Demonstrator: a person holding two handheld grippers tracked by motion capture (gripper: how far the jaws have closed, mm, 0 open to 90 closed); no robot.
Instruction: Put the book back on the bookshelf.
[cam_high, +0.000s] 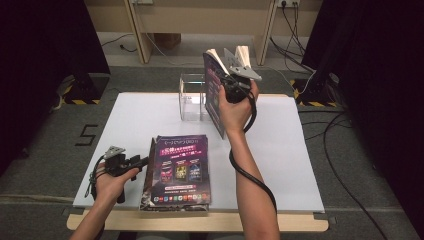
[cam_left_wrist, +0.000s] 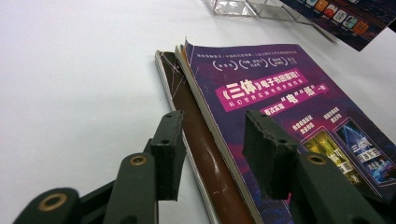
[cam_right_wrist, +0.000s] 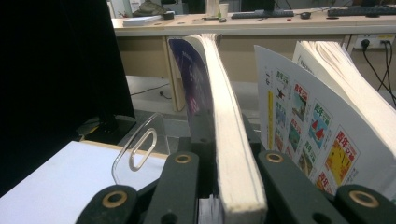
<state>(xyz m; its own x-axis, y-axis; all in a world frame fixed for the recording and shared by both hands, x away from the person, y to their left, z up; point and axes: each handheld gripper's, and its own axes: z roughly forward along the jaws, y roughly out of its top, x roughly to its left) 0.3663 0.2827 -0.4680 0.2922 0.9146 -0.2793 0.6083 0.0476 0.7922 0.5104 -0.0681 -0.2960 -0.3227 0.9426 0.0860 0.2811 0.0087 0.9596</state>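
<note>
Two grippers work over a white table (cam_high: 150, 115), each held in one of a person's hands. At the left, the left gripper (cam_high: 142, 161) lies low by the near edge, its jaws standing apart and gripping nothing. Its fingers (cam_left_wrist: 169, 147) straddle the spine edge of a stack of purple magazines (cam_high: 180, 172) lying flat on the table: one finger sits on the bare table just outside the stack, the other rests over the top cover, though whether they touch cannot be told. Farther back, between the two grippers, stands a clear plastic holder (cam_high: 191, 97), empty and upright. At the right, the right gripper (cam_high: 235, 75) is raised above the table, just beside the holder. Its jaws are closed on a thick magazine (cam_high: 214, 95), held upright by its bottom edge, with loose pages fanning open beyond the fingers (cam_right_wrist: 180, 186).
</note>
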